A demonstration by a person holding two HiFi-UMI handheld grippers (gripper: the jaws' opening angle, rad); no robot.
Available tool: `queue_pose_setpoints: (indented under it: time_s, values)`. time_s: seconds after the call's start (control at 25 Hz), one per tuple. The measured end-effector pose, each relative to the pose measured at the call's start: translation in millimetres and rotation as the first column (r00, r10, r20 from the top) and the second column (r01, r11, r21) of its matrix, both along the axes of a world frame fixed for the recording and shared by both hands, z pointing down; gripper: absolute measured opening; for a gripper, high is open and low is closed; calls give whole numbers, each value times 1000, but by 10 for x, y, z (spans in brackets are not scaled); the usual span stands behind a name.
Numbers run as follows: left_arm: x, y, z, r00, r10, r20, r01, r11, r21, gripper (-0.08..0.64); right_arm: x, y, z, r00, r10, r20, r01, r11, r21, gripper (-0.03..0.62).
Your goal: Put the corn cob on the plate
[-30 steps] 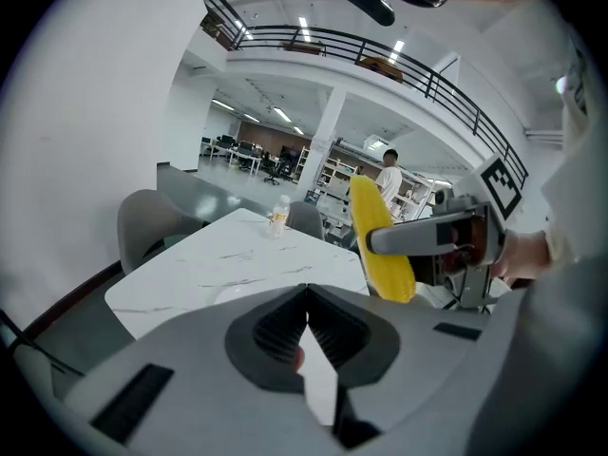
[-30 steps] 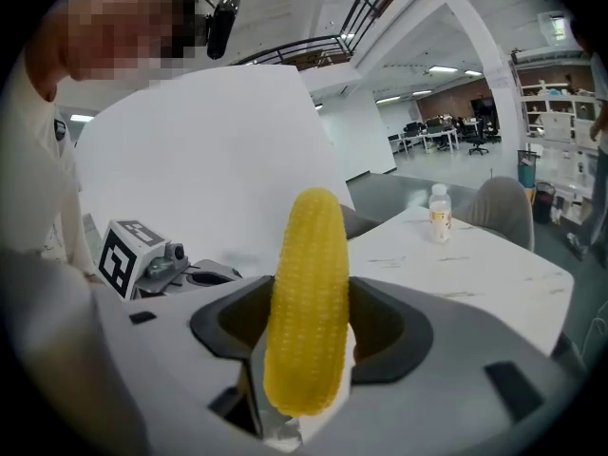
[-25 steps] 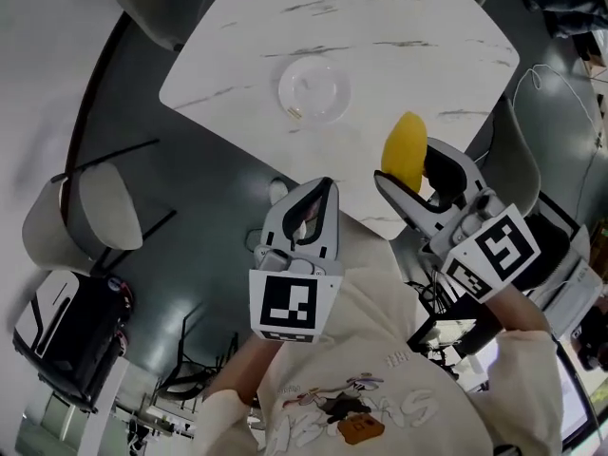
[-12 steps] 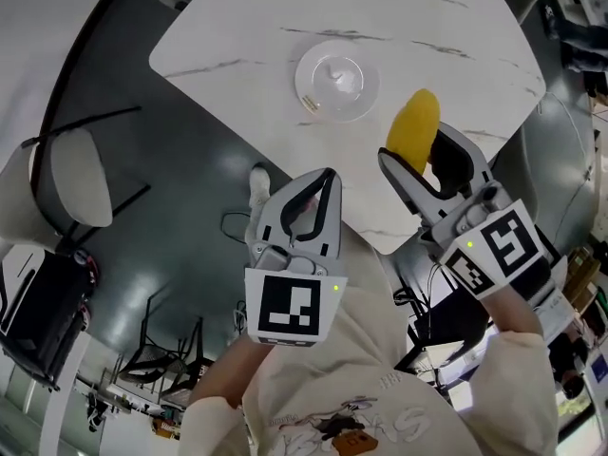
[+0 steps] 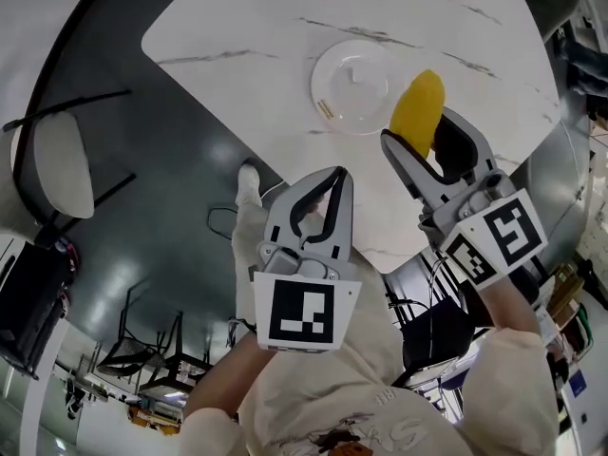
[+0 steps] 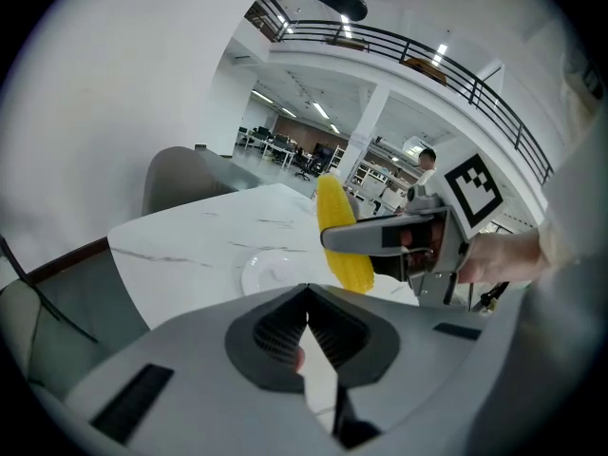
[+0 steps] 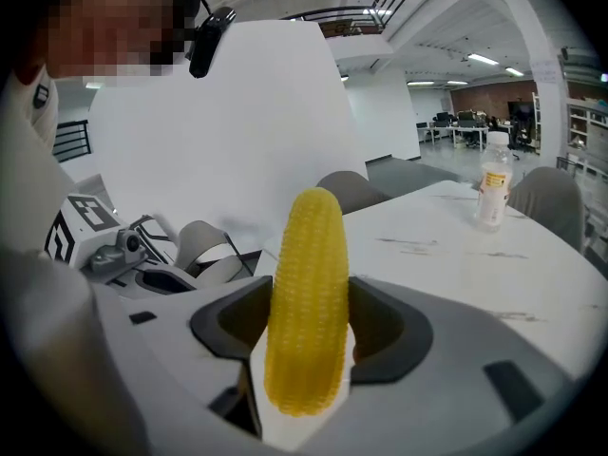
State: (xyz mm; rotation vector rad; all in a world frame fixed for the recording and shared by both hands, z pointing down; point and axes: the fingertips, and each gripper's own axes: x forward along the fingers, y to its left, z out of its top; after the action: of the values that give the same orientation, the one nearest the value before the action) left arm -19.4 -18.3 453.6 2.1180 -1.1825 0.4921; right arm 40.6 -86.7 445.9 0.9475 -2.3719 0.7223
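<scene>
Since a second ago the right gripper (image 5: 416, 131) has carried the corn cob (image 5: 418, 112) to the plate's (image 5: 347, 84) 4 o'clock rim. Its jaws clamp the cob upright above the table (image 5: 237, 27). The left gripper (image 5: 331, 174), at the plate's 6 o'clock, has its jaws together on nothing. Judged remaining: lowering and release.

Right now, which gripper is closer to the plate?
The right gripper. It holds the corn cob right beside the plate rim in the head view. The left gripper, shut and empty, hangs farther back, near the table edge closest to the person.
</scene>
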Motion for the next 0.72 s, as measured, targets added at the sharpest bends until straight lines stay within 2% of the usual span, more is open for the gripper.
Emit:
queue_pose_setpoints:
  time_s: [0.16, 0.36, 0.72]
  values:
    - [-13, -37, 191, 999, -32, -7, 32, 999, -18, 11, -87, -69, 238, 999, -42, -19, 42, 999, -11, 247]
    - [15, -49, 292, 1000, -27, 4, 27, 999, -28, 11, -154, -156, 436, 992, -114, -61, 115, 993, 10, 247]
    - [79, 70, 464, 999, -41, 1, 41, 996, -83, 11, -216, -220, 796, 952, -249, -180, 263, 963, 57, 247]
